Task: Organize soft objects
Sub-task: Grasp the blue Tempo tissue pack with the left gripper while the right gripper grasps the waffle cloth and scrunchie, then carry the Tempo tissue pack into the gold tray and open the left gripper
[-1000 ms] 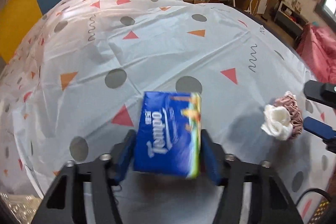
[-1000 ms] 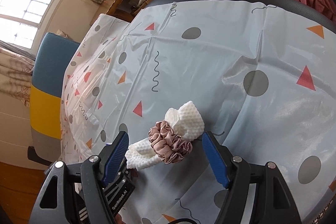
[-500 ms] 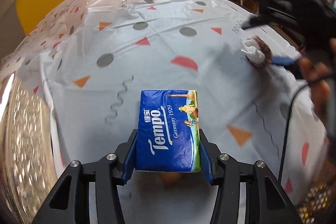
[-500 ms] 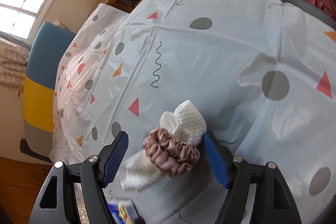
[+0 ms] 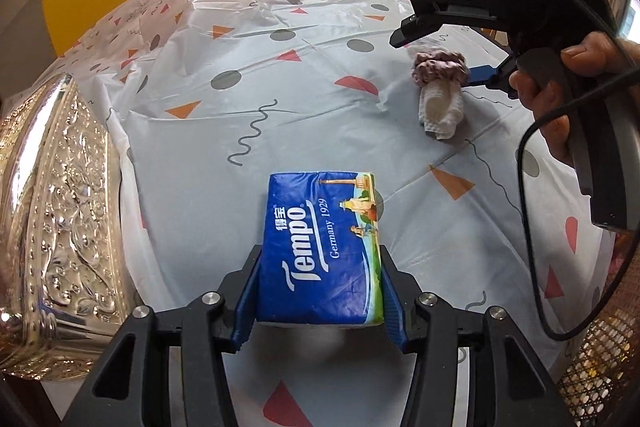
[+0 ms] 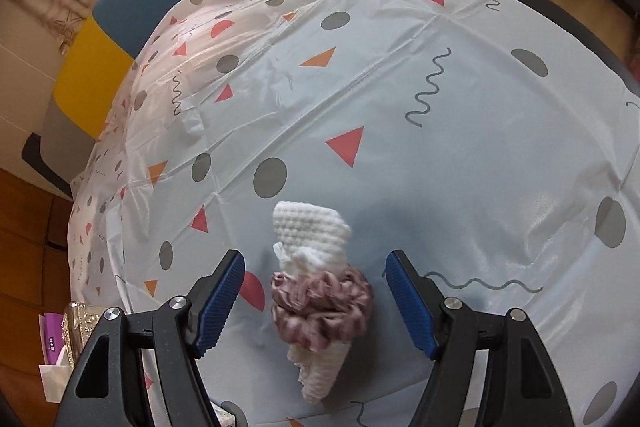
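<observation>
A: Left tool (image 5: 320,291)? 
B: Clamped on the tissue pack (image 5: 322,247), both blue pads flat on its sides, pack held above the table (image 5: 192,155)

A: Right tool (image 6: 314,301)? 
B: Jaws apart, straddling the cloth roll (image 6: 310,235) with the pink scrunchie (image 6: 320,301) around its middle. Gaps either side, pads not touching. Roll lies on the table

A: Anything unclear? 
B: In the left view the right tool (image 5: 444,61) covers part of the scrunchie (image 5: 438,67); a hand (image 5: 556,75) grips its handle. Silver embossed box (image 5: 52,223) cut off at left edge. Can't tell if the pack's underside touches the table
</observation>
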Action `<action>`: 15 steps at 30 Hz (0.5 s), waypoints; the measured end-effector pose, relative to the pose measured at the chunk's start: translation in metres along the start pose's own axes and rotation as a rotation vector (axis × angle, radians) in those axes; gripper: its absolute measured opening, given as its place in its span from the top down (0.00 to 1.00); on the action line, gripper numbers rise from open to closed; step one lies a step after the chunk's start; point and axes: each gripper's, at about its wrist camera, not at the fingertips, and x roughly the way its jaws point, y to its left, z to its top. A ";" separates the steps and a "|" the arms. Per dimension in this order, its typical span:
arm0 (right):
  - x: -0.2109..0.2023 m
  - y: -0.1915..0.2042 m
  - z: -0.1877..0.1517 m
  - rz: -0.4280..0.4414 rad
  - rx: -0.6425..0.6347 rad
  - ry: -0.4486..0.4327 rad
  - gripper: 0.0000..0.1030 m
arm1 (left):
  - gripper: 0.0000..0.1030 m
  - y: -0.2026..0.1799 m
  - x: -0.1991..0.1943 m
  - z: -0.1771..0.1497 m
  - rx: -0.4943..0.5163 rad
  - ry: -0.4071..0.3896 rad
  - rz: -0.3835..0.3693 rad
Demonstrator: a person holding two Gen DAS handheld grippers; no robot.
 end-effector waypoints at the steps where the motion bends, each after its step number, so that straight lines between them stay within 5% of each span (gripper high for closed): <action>1: 0.000 0.000 0.000 0.000 -0.001 0.002 0.28 | 0.48 0.001 0.002 0.001 0.000 -0.001 -0.002; 5: 0.001 0.004 -0.002 -0.028 -0.021 0.036 0.30 | 0.49 0.002 0.000 0.001 0.002 0.002 -0.006; 9: 0.003 0.018 -0.012 -0.165 -0.145 0.062 0.61 | 0.50 0.005 -0.003 0.012 -0.023 0.023 0.002; 15: 0.009 0.029 -0.020 -0.241 -0.263 0.061 0.62 | 0.50 0.024 -0.043 0.066 -0.102 -0.099 -0.006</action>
